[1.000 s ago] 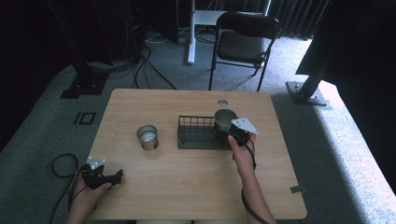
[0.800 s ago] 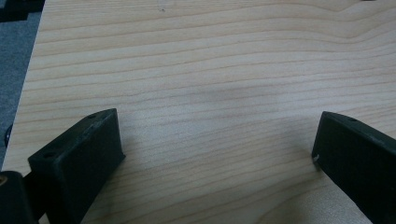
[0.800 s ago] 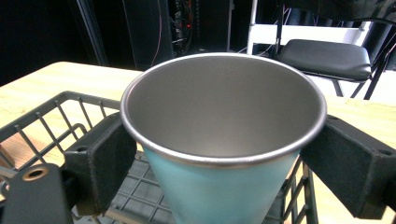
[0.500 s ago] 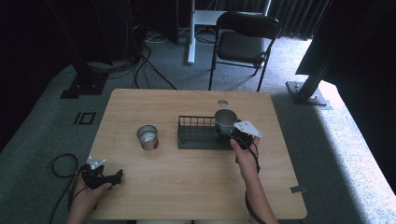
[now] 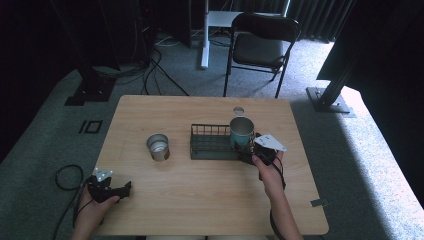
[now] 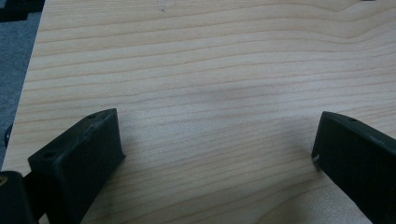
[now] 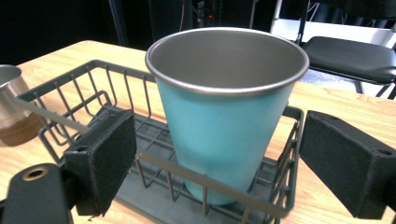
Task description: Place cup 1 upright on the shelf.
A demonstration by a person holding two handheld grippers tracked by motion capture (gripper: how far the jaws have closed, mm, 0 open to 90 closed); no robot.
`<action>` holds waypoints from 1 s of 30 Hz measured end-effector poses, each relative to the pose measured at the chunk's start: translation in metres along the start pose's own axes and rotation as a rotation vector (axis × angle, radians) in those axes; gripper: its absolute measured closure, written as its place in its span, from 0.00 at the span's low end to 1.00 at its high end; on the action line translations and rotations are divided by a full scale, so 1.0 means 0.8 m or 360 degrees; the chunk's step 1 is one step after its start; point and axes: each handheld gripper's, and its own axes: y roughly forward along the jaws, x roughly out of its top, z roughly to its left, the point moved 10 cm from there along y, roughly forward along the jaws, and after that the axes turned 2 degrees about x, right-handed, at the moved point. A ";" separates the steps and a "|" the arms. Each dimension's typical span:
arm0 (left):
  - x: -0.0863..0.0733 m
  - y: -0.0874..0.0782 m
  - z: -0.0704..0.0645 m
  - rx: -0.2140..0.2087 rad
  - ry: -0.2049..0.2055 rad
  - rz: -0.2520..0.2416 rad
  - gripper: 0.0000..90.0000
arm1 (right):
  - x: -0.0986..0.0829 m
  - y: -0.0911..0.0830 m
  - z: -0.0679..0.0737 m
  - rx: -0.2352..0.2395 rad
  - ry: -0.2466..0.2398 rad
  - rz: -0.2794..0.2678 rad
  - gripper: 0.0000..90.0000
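We are counting two cups, one wire basket and two grippers on the wooden table [image 5: 200, 200]. The wire basket [image 5: 212, 148] is our landmark, sitting near the middle of the table. One cup, the teal cup [image 5: 241, 133], is standing upright inside the basket at its right end, mouth up, and in the right gripper view it [image 7: 224, 140] is showing a bare metal inside with nothing in it. The basket [image 7: 93, 100] is holding nothing else that we can see. The second cup, a steel cup [image 5: 158, 147], is standing upright on the table just left of the basket, apart from it; its contents are too small to tell.

Our right gripper [image 5: 248, 153] is waiting at the basket's front right corner, its jaws spread wide on either side of the teal cup and outside the wire, touching neither as far as we can tell. Our left gripper [image 5: 120, 189] is hovering well to the front and left of the basket, near the table's front left corner, its jaws also spread wide over bare wood [image 6: 210, 93].
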 end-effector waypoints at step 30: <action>0.000 0.000 0.000 0.0000 0.0001 0.0001 0.02 | -0.050 -0.040 -0.019 0.0158 -0.0038 0.0104 0.12</action>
